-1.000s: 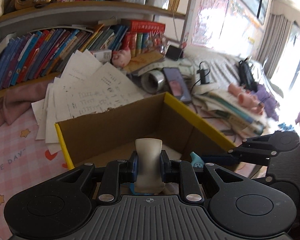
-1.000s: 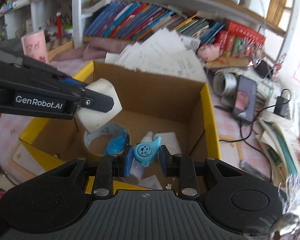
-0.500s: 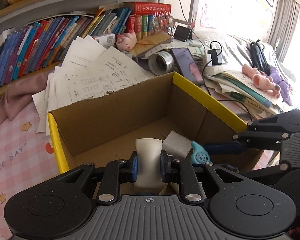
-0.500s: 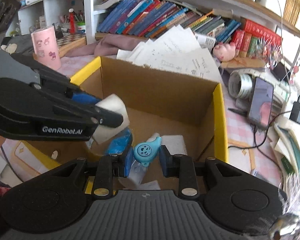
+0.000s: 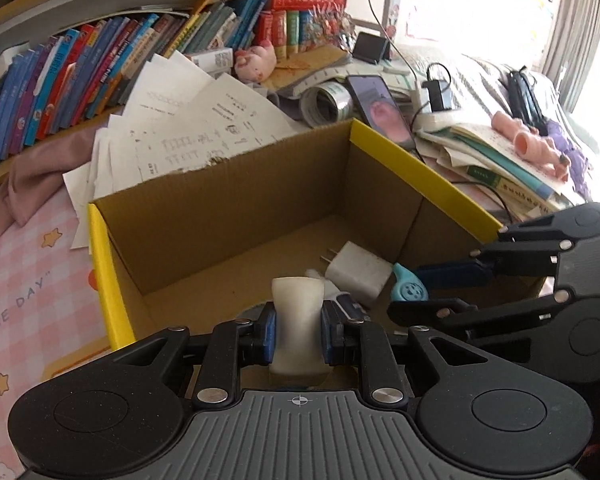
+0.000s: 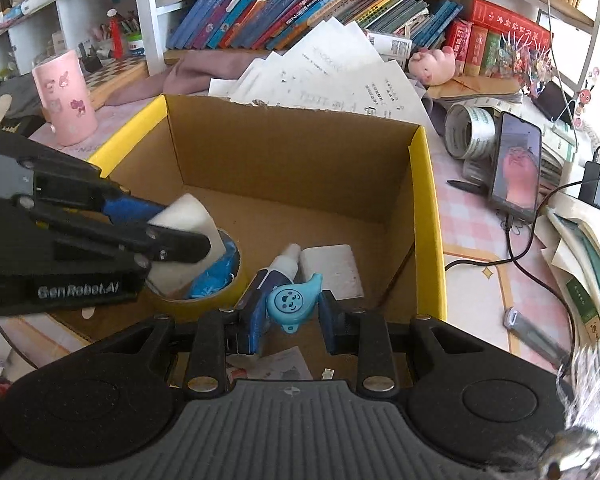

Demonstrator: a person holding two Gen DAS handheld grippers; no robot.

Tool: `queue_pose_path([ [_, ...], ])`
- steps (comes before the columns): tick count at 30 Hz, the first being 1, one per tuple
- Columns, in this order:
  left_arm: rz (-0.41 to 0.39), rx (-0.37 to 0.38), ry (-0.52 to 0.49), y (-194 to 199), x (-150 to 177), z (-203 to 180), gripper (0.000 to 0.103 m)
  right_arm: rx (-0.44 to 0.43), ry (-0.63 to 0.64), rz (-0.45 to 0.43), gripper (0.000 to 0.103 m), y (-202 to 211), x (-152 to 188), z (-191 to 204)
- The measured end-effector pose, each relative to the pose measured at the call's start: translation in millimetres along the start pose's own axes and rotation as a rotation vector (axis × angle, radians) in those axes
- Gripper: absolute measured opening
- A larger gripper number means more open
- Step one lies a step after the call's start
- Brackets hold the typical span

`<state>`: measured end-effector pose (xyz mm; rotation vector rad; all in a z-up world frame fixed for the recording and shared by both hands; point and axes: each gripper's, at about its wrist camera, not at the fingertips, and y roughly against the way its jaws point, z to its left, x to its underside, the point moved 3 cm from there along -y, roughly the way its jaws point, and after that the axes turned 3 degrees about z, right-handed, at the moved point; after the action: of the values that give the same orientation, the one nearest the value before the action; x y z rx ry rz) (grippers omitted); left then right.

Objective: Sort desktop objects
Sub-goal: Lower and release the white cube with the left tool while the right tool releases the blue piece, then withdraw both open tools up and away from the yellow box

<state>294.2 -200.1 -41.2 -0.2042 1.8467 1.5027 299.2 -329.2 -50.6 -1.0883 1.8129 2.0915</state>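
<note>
An open cardboard box with yellow rims (image 5: 420, 172) (image 6: 428, 216) stands on the desk. My left gripper (image 5: 298, 334) is shut on a white sponge block (image 5: 298, 320) and holds it inside the box; in the right wrist view the block (image 6: 188, 220) hangs over a tape roll (image 6: 216, 300). My right gripper (image 6: 286, 322) is shut on a small blue drop-shaped toy with a face (image 6: 292, 302), low inside the box; it also shows in the left wrist view (image 5: 410, 288). A white charger plug (image 5: 358, 272) and a white-capped tube (image 6: 278, 272) lie on the box floor.
Loose printed sheets (image 5: 204, 128) lean behind the box against a row of books (image 6: 284, 12). A phone (image 6: 516, 168), a paper roll (image 6: 470, 132), cables and stacked books (image 5: 512, 176) crowd the right. A pink cup (image 6: 64, 98) stands at the left.
Both grippers have gone down and forward into the box with their loads still held. More of the box floor and the charger plug now show.
</note>
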Motion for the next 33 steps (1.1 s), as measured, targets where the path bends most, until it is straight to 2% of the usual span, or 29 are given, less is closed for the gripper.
queue_pose_path([
  [5, 0.001, -0.024, 0.0, 0, 0, 2, 0.026, 0.003, 0.0, -0.002, 0.027, -1, -1, 0],
  [8, -0.029, -0.046, -0.001, 6, -1, 2, 0.042, 0.005, -0.003, -0.012, 0.03, 2, -1, 2],
  [10, -0.061, -0.06, -0.007, 11, -3, 2, 0.058, 0.007, 0.004, -0.026, 0.037, 5, -1, 3],
  [12, -0.087, -0.071, -0.015, 16, -4, 1, 0.067, 0.021, 0.02, -0.048, 0.046, 10, -1, 7],
  [15, -0.13, -0.086, -0.025, 25, -5, -2, 0.075, 0.03, 0.028, -0.079, 0.052, 17, -1, 9],
  [19, -0.205, -0.105, -0.021, 39, -6, -3, 0.077, 0.057, 0.023, -0.122, 0.058, 26, -1, 10],
  [24, -0.277, -0.122, 0.006, 57, -4, 1, 0.078, 0.084, -0.007, -0.173, 0.058, 39, 0, 8],
  [33, -0.361, -0.126, 0.068, 83, 8, 13, 0.078, 0.14, -0.055, -0.229, 0.06, 61, 9, 17],
])
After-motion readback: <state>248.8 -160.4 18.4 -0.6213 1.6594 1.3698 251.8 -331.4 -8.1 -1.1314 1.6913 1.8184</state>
